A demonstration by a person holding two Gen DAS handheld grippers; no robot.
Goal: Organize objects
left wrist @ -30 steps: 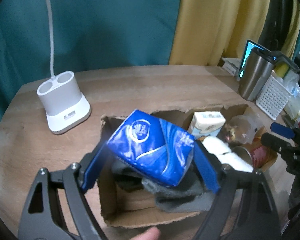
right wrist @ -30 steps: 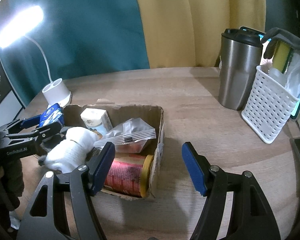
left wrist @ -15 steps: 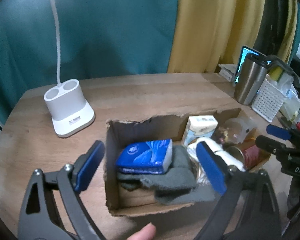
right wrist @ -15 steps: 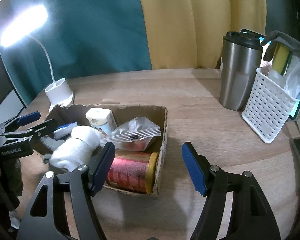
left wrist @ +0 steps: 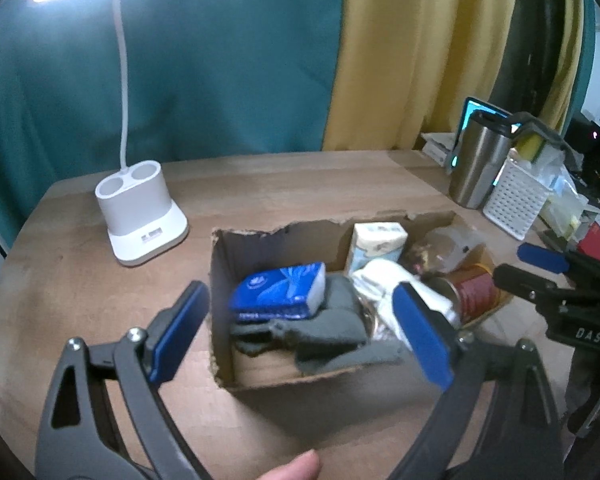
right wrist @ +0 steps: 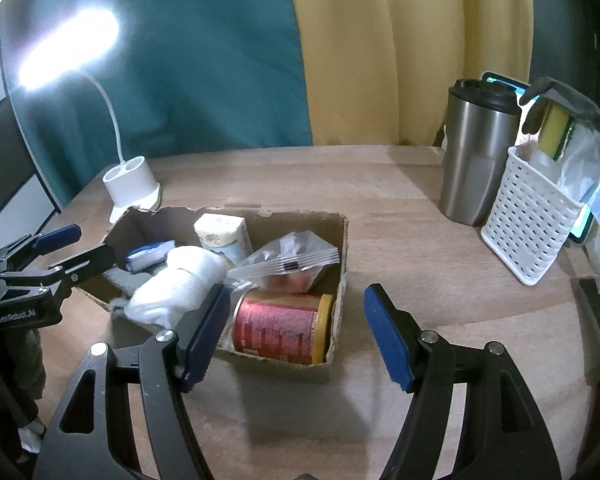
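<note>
- Plainly, from the left wrist view, the left tool (left wrist: 300, 332) hangs with its blue pads spread wide and nothing between them, above the near edge of a torn cardboard box (left wrist: 260, 240) on the wooden tabletop (left wrist: 280, 180).
- Inside the box, the blue tissue pack (left wrist: 280, 290) lies flat at the left end, resting on a grey cloth (left wrist: 332, 340); to its right sit a small white carton (left wrist: 376, 240), a white roll (left wrist: 384, 284), a clear snack bag (left wrist: 444, 248) and a red can (left wrist: 476, 292) on its side.
- A white lamp base (left wrist: 140, 216) stands left of the box; a steel tumbler (left wrist: 480, 168) and white basket (left wrist: 516, 196) stand far right.
- From the right wrist view, the right tool (right wrist: 296, 332) is likewise spread apart and empty, poised over the box's near right corner, beside the red can (right wrist: 280, 332).
- The blue tissue pack (right wrist: 148, 256) shows at the box's far left end, next to the left tool (right wrist: 80, 248).
</note>
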